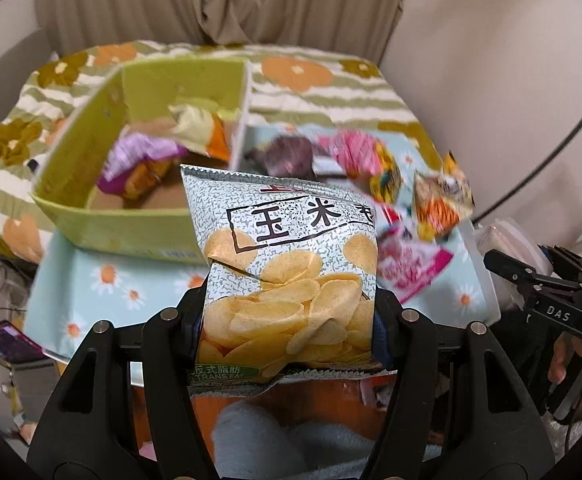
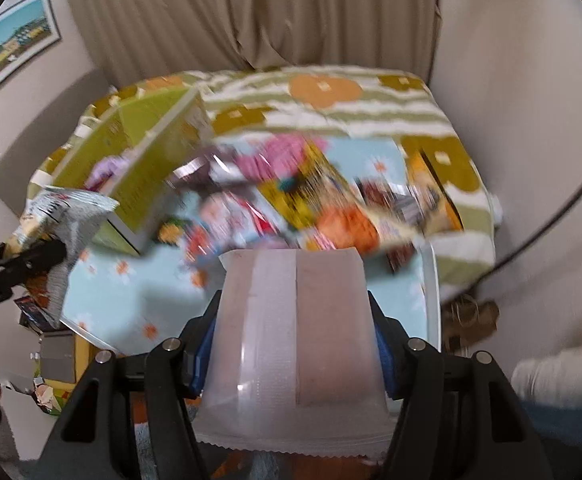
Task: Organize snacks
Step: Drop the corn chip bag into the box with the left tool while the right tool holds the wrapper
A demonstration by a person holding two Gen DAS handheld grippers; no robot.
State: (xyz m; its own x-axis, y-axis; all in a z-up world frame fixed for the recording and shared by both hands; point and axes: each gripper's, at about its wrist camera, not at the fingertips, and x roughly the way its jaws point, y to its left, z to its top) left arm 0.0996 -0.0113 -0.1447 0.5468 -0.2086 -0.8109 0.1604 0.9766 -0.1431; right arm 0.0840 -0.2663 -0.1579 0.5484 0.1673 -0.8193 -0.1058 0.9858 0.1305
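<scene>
chip bag: (image 1: 287, 280) silver-grey bag with corn chips printed on it, pinched across its lower half by my left hand-held gripper (image 1: 289, 320). It stands up in the air in front of the camera, clear of the surface.

frosted packet: (image 2: 297, 320) pale see-through pouch with a zigzag bottom edge, wedged between the pads of my right hand-held gripper (image 2: 297, 360). Jaws are part closed on it and it looks snug.

green box: (image 1: 91, 148) open cardboard box to the left with a few snacks already inside, a purple bag (image 1: 135, 160) and a pale yellow-orange one (image 1: 199, 124). I'm guessing that's where things go.

loose snacks: (image 1: 371, 168) a scattered pile right of the box on the blue daisy cloth (image 1: 111, 300), pink, yellow and orange packs, too blurry to name properly.

bed: the cloth sits on a tray or board over a striped flower blanket (image 1: 331, 88), as far as I can tell.

what could go wrong: both views are smeared, so I can't judge the box edge well. The chip bag is puffy and held low, so it could flop or slide out. The frosted packet is slick too. With both grippers loaded near the same box, I could bump them together or snag the box's wall and tip it.
</scene>
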